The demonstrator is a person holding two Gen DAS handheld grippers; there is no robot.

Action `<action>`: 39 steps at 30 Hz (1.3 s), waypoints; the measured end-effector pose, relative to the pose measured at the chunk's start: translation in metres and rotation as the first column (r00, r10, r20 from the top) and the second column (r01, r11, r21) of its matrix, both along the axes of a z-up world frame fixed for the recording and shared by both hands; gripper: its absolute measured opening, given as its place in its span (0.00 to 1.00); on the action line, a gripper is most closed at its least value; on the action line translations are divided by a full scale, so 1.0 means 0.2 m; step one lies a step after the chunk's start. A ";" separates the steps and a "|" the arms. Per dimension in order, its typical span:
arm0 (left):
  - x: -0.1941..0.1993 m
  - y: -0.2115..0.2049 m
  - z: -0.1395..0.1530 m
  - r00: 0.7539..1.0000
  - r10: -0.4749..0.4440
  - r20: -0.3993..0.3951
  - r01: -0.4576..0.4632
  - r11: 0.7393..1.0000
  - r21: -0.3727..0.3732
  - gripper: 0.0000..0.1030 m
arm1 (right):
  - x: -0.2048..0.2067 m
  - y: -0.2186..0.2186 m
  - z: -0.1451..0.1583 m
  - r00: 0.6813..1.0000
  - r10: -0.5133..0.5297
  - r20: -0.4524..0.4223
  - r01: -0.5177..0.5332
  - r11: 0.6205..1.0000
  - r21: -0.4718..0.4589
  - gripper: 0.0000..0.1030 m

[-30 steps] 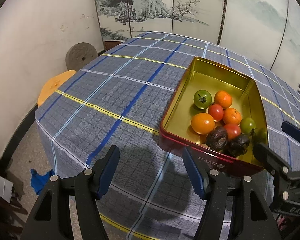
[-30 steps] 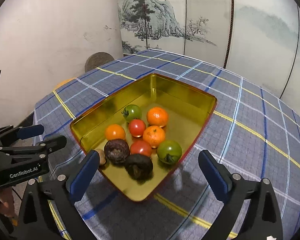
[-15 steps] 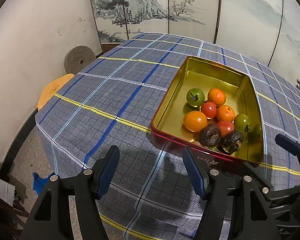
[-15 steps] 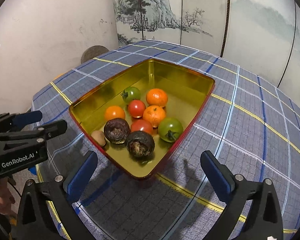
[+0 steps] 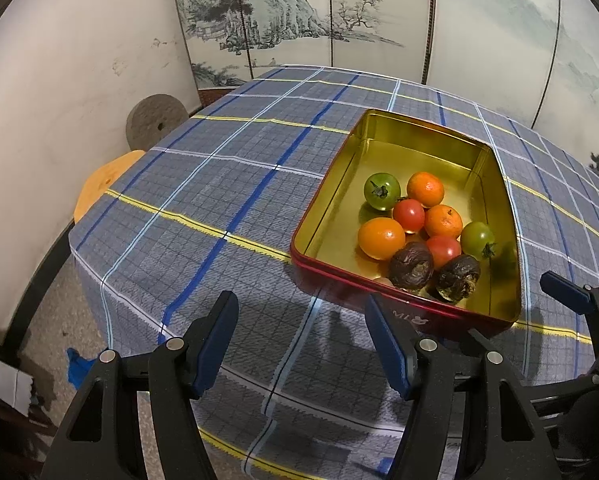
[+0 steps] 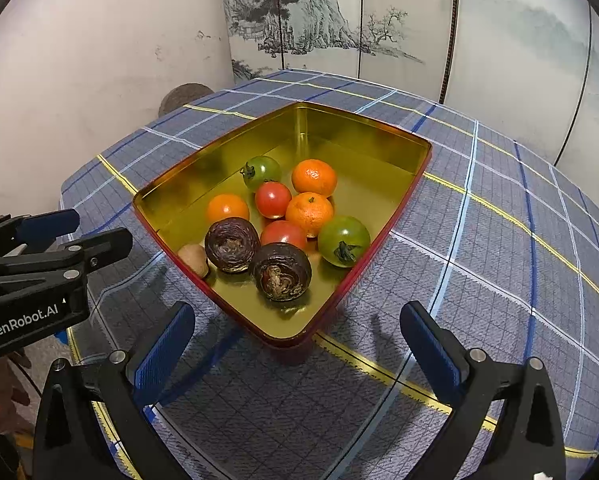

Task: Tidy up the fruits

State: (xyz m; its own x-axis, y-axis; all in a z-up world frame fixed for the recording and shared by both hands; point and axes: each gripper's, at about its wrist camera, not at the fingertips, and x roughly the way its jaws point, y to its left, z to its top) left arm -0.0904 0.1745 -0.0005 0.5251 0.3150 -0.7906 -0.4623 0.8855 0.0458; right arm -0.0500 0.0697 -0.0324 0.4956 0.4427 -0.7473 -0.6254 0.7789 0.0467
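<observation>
Right wrist view: fruits gathered in a gold-lined tin (image 6: pixel 363 136) with a red outer wall, straight ahead of the right tool (image 6: pixel 299 344), its near corner just beyond the fingertips. Inside: two mandarins (image 6: pixel 309 214) touching, one orange tomato (image 6: pixel 227 208), two red tomatoes (image 6: pixel 273 199), two green tomatoes (image 6: pixel 343 241), two dark wrinkled fruits (image 6: pixel 282 271) nearest the tool, and a small brown fruit (image 6: pixel 194 259) against the near left wall. All bunched toward the near half; far half of the tin bare. No fruit seen on the checked cloth of the bench (image 6: pixel 499 240). Right tool released, jaws spread wide, holding nothing, hovering over the cloth short of the tin. Left wrist view: same tin ahead and to the right of the left tool (image 5: pixel 303 344), likewise spread wide and holding nothing; right tool visible at the far right edge there. Stage, as a judgement: fits either fruits all placed and both tools clear, or a mixed heap waiting to be sorted or taken out; not settled by these views. No other container in sight. Any pick from here would call for a careful descent over the tin wall and a gentle close, soft tomatoes and tight packing making neighbours easy to nudge. Beyond the bench: painted folding screen (image 5: pixel 339 20) and a round stone disc (image 5: pixel 155 120) off to the left.
</observation>
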 end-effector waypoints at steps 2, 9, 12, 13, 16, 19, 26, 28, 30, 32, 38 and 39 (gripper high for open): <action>0.00 0.00 0.00 1.000 0.000 -0.002 0.000 1.000 0.004 0.65 | 0.00 0.00 0.00 1.000 -0.001 0.002 0.001 1.000 -0.004 0.99; 0.00 0.00 0.00 1.000 -0.003 -0.001 0.003 1.000 0.003 0.65 | 0.00 0.00 -0.01 1.000 -0.004 0.004 0.004 1.000 -0.010 0.99; 0.00 0.00 0.00 1.000 -0.004 -0.002 0.004 1.000 0.003 0.65 | 0.00 0.00 -0.01 1.000 -0.004 0.005 0.004 1.000 -0.011 0.99; 0.00 0.00 0.00 1.000 -0.004 -0.002 0.004 1.000 0.003 0.65 | 0.00 0.00 -0.01 1.000 -0.003 0.004 0.003 1.000 -0.012 0.99; 0.01 -0.01 0.00 1.000 -0.007 -0.001 0.007 1.000 0.004 0.65 | 0.00 0.00 -0.01 1.000 -0.004 0.004 0.004 1.000 -0.012 0.99; 0.01 -0.02 0.00 1.000 -0.010 -0.001 0.010 1.000 0.005 0.65 | 0.00 0.00 -0.01 1.000 -0.005 0.005 0.005 1.000 -0.014 0.99; 0.01 -0.02 0.00 1.000 -0.010 -0.001 0.010 1.000 0.004 0.65 | 0.01 0.00 -0.01 1.000 -0.007 0.004 0.007 1.000 -0.015 0.99; 0.01 -0.02 0.00 1.000 -0.010 0.000 0.010 1.000 0.003 0.65 | 0.01 0.00 -0.01 1.000 -0.008 0.003 0.008 1.000 -0.016 0.99; 0.01 -0.03 0.00 1.000 -0.010 0.000 0.010 1.000 0.005 0.65 | 0.01 0.00 -0.02 1.000 -0.008 0.003 0.008 1.000 -0.016 0.99; 0.01 -0.02 0.00 1.000 -0.011 0.000 0.011 1.000 0.004 0.65 | 0.01 -0.01 -0.02 1.000 -0.010 0.003 0.010 1.000 -0.015 0.99; 0.01 -0.03 0.00 1.000 -0.016 -0.003 0.016 1.000 0.006 0.65 | 0.01 -0.01 -0.02 1.000 -0.009 0.003 0.009 1.000 -0.018 0.99; 0.01 -0.04 0.00 1.000 -0.017 -0.003 0.017 1.000 0.006 0.65 | 0.01 -0.01 -0.02 1.000 -0.010 0.003 0.010 1.000 -0.017 0.99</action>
